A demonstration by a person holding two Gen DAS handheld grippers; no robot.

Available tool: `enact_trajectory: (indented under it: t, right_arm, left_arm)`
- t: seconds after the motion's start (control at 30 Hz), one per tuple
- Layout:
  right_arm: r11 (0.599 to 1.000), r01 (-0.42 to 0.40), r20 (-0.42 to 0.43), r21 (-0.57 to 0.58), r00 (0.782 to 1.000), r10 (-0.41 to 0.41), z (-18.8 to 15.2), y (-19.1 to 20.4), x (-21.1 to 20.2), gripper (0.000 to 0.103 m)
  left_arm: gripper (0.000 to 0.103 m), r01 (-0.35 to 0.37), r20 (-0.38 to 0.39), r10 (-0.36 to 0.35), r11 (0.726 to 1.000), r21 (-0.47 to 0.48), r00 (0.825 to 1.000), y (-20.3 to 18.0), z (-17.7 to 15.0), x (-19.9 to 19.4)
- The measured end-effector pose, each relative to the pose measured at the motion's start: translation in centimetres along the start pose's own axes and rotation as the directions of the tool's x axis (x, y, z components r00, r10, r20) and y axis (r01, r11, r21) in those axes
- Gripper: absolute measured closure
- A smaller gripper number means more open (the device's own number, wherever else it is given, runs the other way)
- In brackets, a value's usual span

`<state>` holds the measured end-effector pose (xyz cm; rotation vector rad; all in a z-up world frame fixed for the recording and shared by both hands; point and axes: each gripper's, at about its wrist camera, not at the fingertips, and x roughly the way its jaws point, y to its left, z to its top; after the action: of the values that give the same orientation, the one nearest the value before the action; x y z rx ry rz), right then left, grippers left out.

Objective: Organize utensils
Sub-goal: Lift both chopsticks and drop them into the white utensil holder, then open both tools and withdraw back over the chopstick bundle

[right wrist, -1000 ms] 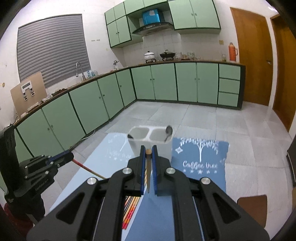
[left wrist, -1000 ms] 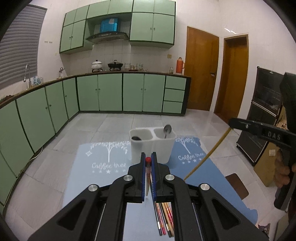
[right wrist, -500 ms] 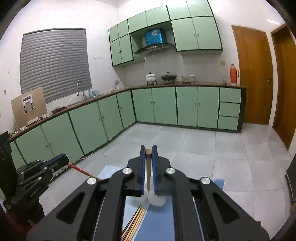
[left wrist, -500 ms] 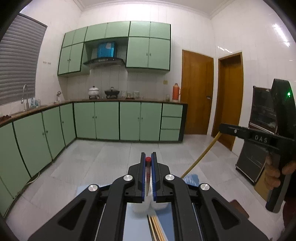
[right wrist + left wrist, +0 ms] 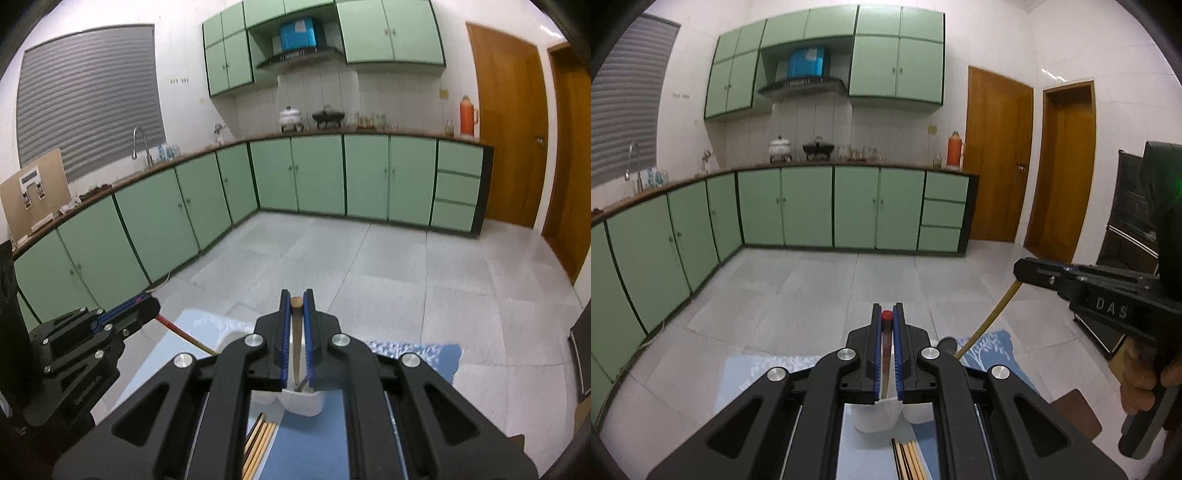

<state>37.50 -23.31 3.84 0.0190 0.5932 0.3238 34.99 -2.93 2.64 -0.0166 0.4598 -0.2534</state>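
1. Left wrist view: the left gripper [image 5: 887, 325] sits at lower centre, its blue-padded jaws clamped on a red-tipped chopstick [image 5: 885, 343] that slants down toward the white two-compartment utensil holder [image 5: 875, 415], now directly under the jaws. A second ago the holder stood well ahead, in mid-frame; it has slid down to just below the fingers. Spare chopsticks [image 5: 908, 459] lie on the blue placemat [image 5: 990, 347] at the bottom edge.

2. Same view, right side: the right gripper [image 5: 1021, 271], gripped by a person's hand [image 5: 1141, 384], is pinched shut on a yellowish chopstick [image 5: 988, 321] slanting down toward the holder, beside a spoon bowl [image 5: 948, 343] showing over the holder's rim.

3. Right wrist view: the right gripper is at lower centre, its jaws closed on the yellowish chopstick, whose tip hangs above the holder's right compartment, where a grey utensil handle [image 5: 303, 382] leans. Earlier the holder was further up the frame. At lower left the left gripper holds its red-tipped chopstick angled toward the holder.

4. Judgement: both chopsticks have been carried from the pile to above the holder, so the transport looks nearly done. What remains is lowering the tips into a compartment and letting go. Which compartment the left stick is over I cannot tell.
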Motion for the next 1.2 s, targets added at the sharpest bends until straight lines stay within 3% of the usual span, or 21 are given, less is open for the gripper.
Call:
enact_trajectory:
  t: [0.13,0.33,0.47,0.53,0.6,0.63,0.7,0.77,1.2]
  right_arm:
    - [0.999,-0.028,-0.038,0.025,0.999,0.029,-0.8,-0.2,1.2,0.094]
    - [0.998,-0.021,0.008,0.059,1.000,0.021,-1.0,-0.9,-1.0,0.077]
    - [0.996,-0.003,0.065,0.090,0.998,-0.003,-2.2,-1.7,-3.9,0.056]
    - [0.994,0.018,0.093,0.111,0.995,-0.028,-3.3,-2.1,-5.3,0.040]
    - [0.989,0.052,0.131,0.141,0.989,-0.071,-4.9,-2.3,-7.0,0.014]
    - [0.986,0.067,0.150,0.153,0.985,-0.091,-5.6,-2.3,-7.7,0.010]
    - [0.981,0.095,0.169,0.166,0.978,-0.123,-7.2,-2.3,-8.9,0.005]
    - [0.978,0.097,0.163,0.183,0.978,-0.127,-9.0,-2.2,-9.9,0.005]
    - [0.979,0.103,0.030,0.175,0.994,-0.110,-19.9,1.7,-10.1,0.005]
  left_arm:
    - [0.092,0.002,-0.024,-0.002,1.000,-0.008,1.000,0.5,-0.5,1.0]
    - [0.064,-0.010,-0.001,0.010,1.000,-0.019,1.000,1.3,-0.5,-0.3]
    - [0.051,-0.016,0.037,0.018,0.999,-0.034,0.999,1.9,-0.8,-2.8]
    - [0.041,-0.026,0.052,0.028,0.999,-0.038,0.998,2.0,-1.2,-4.2]
    - [0.030,-0.029,0.066,0.032,0.998,-0.052,0.997,2.2,-2.1,-5.7]
    - [0.027,-0.029,0.068,0.033,0.998,-0.058,0.997,2.2,-2.6,-6.2]
    - [0.015,-0.038,0.061,0.042,0.997,-0.073,0.997,2.4,-4.3,-7.6]
    - [0.012,-0.035,0.045,0.038,0.996,-0.081,0.998,2.5,-5.6,-8.4]
    - [0.010,-0.060,-0.128,0.056,0.998,-0.032,0.990,1.2,-15.6,-10.7]
